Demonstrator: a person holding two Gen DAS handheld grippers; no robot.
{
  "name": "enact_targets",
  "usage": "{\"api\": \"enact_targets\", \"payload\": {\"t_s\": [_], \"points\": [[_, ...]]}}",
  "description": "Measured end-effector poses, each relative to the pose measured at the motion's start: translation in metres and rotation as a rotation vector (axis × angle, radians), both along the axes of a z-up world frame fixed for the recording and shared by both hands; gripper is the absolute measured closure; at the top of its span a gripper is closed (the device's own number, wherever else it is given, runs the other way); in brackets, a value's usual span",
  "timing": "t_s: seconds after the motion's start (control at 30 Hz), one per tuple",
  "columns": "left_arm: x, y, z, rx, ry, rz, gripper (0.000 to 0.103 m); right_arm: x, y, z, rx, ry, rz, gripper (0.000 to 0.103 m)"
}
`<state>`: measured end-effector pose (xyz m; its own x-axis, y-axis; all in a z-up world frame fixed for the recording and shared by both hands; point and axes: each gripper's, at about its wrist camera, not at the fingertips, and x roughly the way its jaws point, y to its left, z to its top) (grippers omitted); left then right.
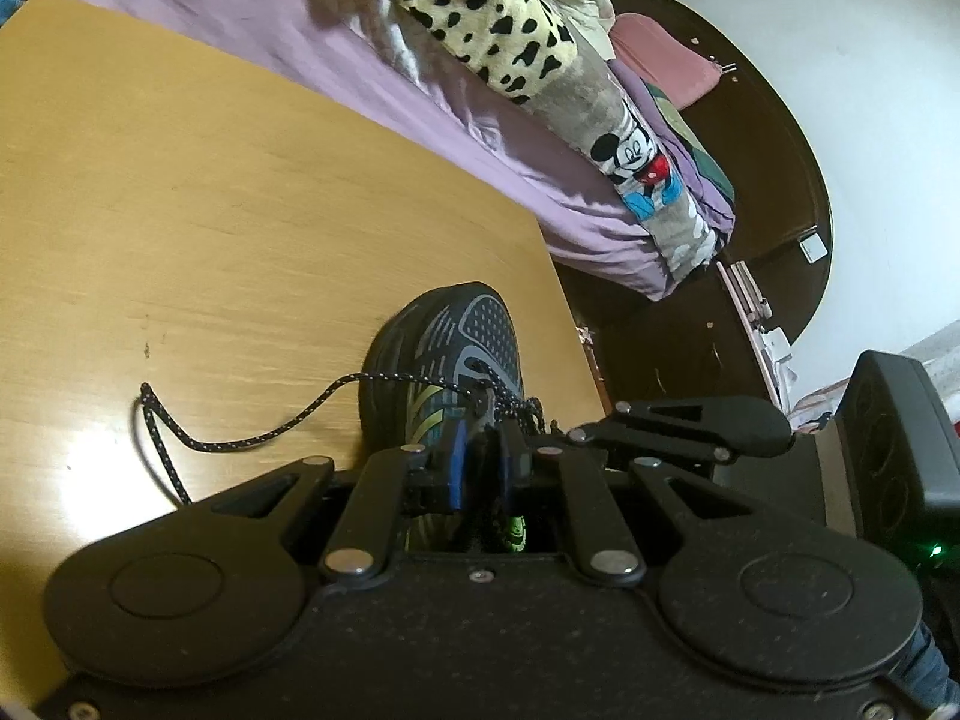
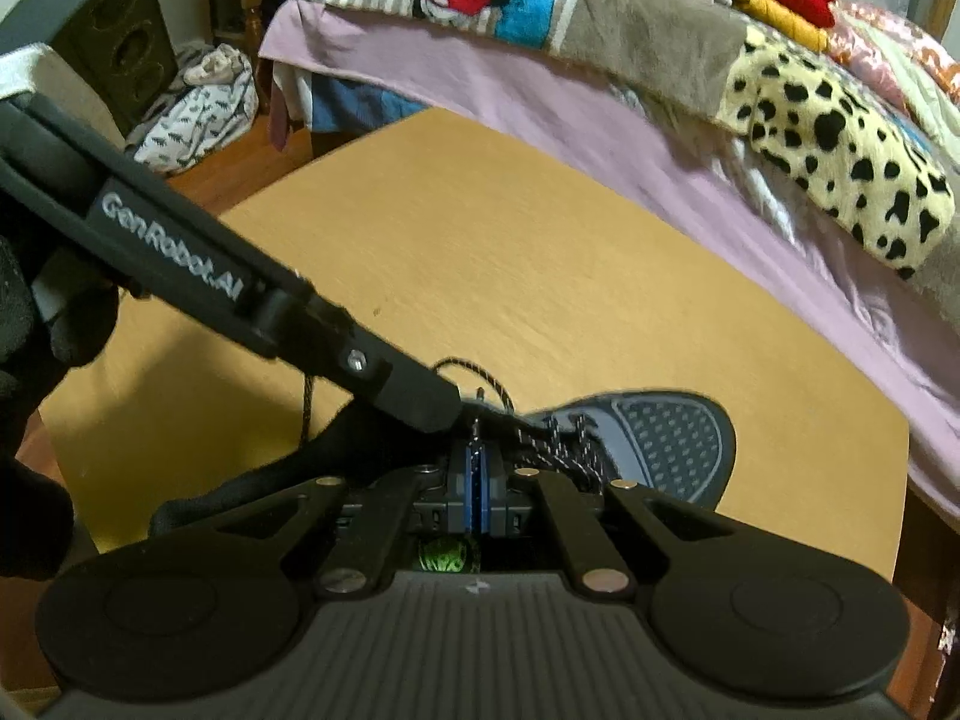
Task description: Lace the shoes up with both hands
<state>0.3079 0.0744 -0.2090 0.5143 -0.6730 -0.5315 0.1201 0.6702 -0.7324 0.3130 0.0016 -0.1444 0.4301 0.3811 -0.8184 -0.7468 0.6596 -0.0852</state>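
Observation:
A dark running shoe (image 1: 447, 348) with a grey mesh toe (image 2: 666, 441) lies on the wooden table (image 1: 180, 210). Its black speckled lace (image 1: 240, 441) trails left across the tabletop in the left wrist view. My left gripper (image 1: 485, 459) is nearly shut over the eyelets, with a strand of that lace pinched between its blue pads. In the right wrist view the left gripper (image 2: 447, 411) reaches in from the left. My right gripper (image 2: 478, 477) is shut, and a thin lace end (image 2: 478, 420) sticks up from between its pads. Both grippers meet over the shoe's lacing; the right gripper (image 1: 567, 433) lies close beside the left fingertips.
A bed with a purple sheet (image 2: 600, 120) and piled blankets runs along the table's far side. A black speaker (image 2: 114, 42) stands on the floor beyond the table corner. A black-gloved hand (image 2: 36, 360) holds the left gripper. The table edge (image 1: 564, 312) drops off just beyond the shoe's toe.

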Motion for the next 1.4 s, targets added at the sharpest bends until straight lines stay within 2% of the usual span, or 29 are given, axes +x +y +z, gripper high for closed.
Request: {"api": "enact_targets", "payload": {"t_s": [0.1,0.2,0.33,0.67,0.83,0.87,1.0,1.07,1.13,1.2,1.23,1.3,1.4], "points": [[0.001,0.005,0.002,-0.027,-0.004,0.004,0.093,0.002,0.0,0.0,0.005,-0.015,-0.007,0.099],[0.002,0.015,0.003,-0.088,-0.008,0.058,0.093,0.002,0.0,-0.001,0.009,-0.021,-0.01,0.098],[0.005,0.017,-0.005,-0.13,0.039,0.126,0.093,0.002,0.001,-0.003,0.015,-0.023,-0.016,0.098],[0.009,0.007,-0.02,-0.155,0.106,0.201,0.093,0.0,0.001,-0.007,0.023,-0.032,-0.016,0.098],[0.009,0.005,-0.027,-0.194,0.137,0.215,0.094,-0.002,0.0,-0.009,0.028,-0.047,-0.014,0.098],[0.009,0.005,-0.026,-0.194,0.131,0.215,0.098,-0.003,-0.001,-0.009,0.029,-0.049,-0.013,0.098],[0.007,0.001,-0.017,-0.14,0.095,0.211,0.103,-0.004,-0.002,-0.009,0.036,-0.056,-0.011,0.098],[0.006,-0.003,-0.011,-0.08,0.06,0.201,0.103,-0.007,-0.002,-0.008,0.035,-0.061,-0.01,0.095],[0.005,-0.006,-0.003,-0.023,0.021,0.186,0.103,-0.01,-0.004,-0.007,0.04,-0.062,-0.006,0.076],[0.005,-0.007,-0.001,-0.01,0.011,0.183,0.103,-0.015,-0.007,-0.004,0.033,-0.079,-0.008,0.072],[0.004,-0.006,-0.001,-0.004,0.009,0.184,0.103,-0.017,-0.01,-0.001,0.032,-0.087,-0.006,0.066],[0.004,-0.004,-0.001,0.003,0.008,0.19,0.103,-0.02,-0.017,0.004,0.049,-0.099,-0.021,0.061],[0.002,-0.002,0.001,0.02,0.003,0.203,0.103,-0.025,-0.03,0.011,0.07,-0.13,-0.053,0.059]]}}
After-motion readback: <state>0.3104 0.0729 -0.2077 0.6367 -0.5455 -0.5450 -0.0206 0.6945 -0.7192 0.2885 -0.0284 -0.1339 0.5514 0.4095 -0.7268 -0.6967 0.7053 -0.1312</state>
